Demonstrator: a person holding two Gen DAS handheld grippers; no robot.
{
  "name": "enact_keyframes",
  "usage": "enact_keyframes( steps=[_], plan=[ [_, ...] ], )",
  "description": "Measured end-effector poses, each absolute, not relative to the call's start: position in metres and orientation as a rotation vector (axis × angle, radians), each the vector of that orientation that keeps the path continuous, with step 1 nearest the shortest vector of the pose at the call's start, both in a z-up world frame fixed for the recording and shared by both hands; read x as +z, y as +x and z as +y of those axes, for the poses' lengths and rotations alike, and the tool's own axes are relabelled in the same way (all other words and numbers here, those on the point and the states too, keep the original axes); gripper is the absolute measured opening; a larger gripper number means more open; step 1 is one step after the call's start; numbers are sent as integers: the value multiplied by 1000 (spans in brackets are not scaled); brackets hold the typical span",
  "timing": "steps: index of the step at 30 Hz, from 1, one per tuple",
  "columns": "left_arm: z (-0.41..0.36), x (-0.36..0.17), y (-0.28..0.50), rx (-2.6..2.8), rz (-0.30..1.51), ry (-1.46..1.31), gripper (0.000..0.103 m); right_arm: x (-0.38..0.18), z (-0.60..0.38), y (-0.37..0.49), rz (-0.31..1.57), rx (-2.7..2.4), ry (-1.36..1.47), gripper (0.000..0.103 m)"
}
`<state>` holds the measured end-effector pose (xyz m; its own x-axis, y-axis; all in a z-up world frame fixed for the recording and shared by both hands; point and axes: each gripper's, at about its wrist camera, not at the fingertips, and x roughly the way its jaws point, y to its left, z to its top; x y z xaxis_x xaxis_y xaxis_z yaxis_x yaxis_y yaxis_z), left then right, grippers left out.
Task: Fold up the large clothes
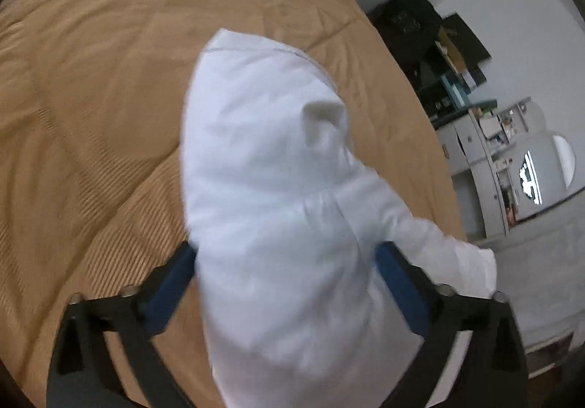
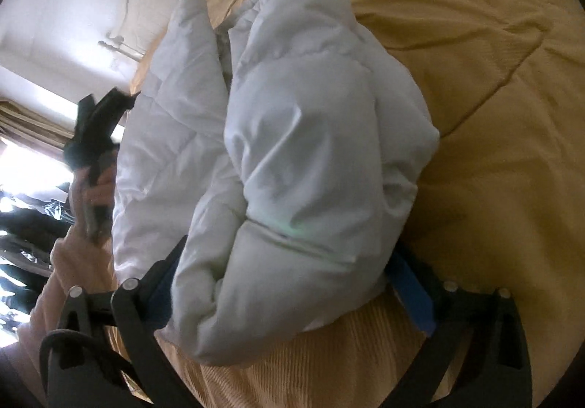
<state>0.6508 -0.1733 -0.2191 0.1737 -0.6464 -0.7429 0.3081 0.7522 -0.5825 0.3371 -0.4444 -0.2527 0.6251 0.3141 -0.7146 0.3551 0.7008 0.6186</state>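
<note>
Garment: puffy white quilted jacket [image 2: 292,137] bundled on the tan ribbed bedspread [image 2: 475,115].
Left hand-held gripper [image 1: 285,261]: spread wide, jacket between the jaws.
Right hand-held gripper [image 2: 289,269]: spread, straddling the bundle.
At 3 o'clock, left view: cluttered grey cabinet [image 1: 486,159].

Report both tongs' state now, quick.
Left tongs: open wide, white jacket between the fingers, not clamped.
Right tongs: open wide around the jacket.

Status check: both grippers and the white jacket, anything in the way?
Left gripper open wide, right gripper likewise; white puffer jacket bunched between both on the tan bedspread. No obstruction visible.
</note>
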Motion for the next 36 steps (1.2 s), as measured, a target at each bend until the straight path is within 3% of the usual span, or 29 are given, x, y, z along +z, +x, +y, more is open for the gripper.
enact_keyframes(
  steps=[2, 3, 5, 6, 7, 9, 12, 20, 23, 25, 26, 28, 29, 36],
  plan=[
    [-183, -231, 663, -728, 1245, -324, 100, -254, -448, 335, 910, -21, 832, 92],
    [-189, -237, 668, -721, 1249, -308, 87, -253, -448, 334, 903, -10, 828, 80],
    [-198, -242, 667, -696, 1232, -260, 73, -250, -449, 331, 881, 5, 846, 60],
    [-199, -239, 664, -690, 1213, -246, 61, -245, -450, 329, 860, 18, 861, 50],
    [-197, -237, 662, -686, 1203, -255, 50, -241, -448, 327, 848, 26, 869, 46],
    [-189, -233, 666, -674, 1206, -301, 38, -231, -449, 326, 834, 35, 876, 35],
    [-169, -210, 666, -656, 1178, -351, 29, -213, -446, 321, 807, 49, 883, 30],
    [-69, -107, 658, -540, 1065, -255, 30, -169, -390, 325, 783, 207, 864, 28],
    [-34, -126, 667, -445, 1115, -214, 32, -178, -362, 338, 806, 249, 887, 29],
    [-20, -165, 676, -387, 1201, -220, 39, -194, -347, 352, 850, 244, 881, 31],
    [-14, -182, 680, -373, 1237, -243, 42, -210, -338, 360, 899, 219, 867, 35],
    [-5, -211, 687, -357, 1273, -335, 57, -241, -325, 372, 984, 171, 815, 58],
    [0, -217, 693, -357, 1271, -394, 59, -255, -322, 371, 993, 153, 809, 70],
    [6, -200, 765, -224, 1233, -318, 59, -263, -328, 374, 1002, 148, 792, 71]
  ],
)
